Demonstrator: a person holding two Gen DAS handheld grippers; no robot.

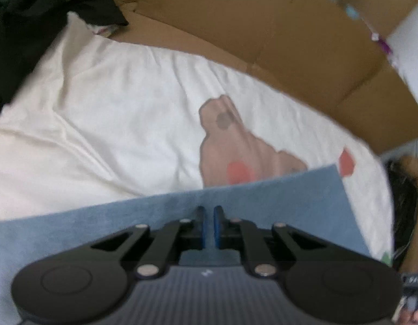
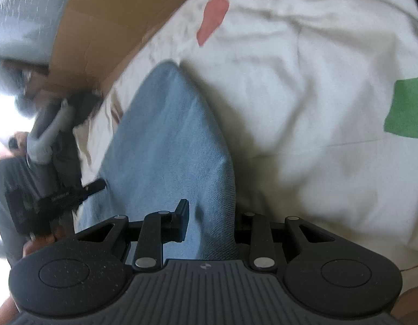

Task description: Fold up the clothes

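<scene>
Right wrist view shows your task's thing best: a blue cloth [image 2: 168,146], soft and lightweight by the look of its woven face, rises in a peaked fold from between the fingers of your right gripper [image 2: 209,222], which are clenched on a bunched thickness of it. The fabric drapes rather than holds a shape, so expect it to sag and slide wherever you do not support it; it looks neither slippery nor fragile, and a pinch at an edge or corner should carry it. In the left wrist view the same blue cloth [image 1: 236,197] lies flat as a broad panel, its far edge straight and one corner showing at the right. Your left gripper [image 1: 209,216] sits over that panel with its jaws drawn nearly together; the blur hides whether any cloth is caught between them, so I cannot tell if it is grasping. For the next fold, I would take hold near that free corner and keep the opposite edge taut. The cloth rests on a white sheet [image 2: 303,108] printed with a brown bear figure [image 1: 230,146] and red and green patches, itself rumpled and soft, so it may drag along with the cloth. Beyond the sheet's far edge stands a cardboard box [image 1: 263,27], and dark clothing [image 1: 25,27] is heaped at the far left corner.
</scene>
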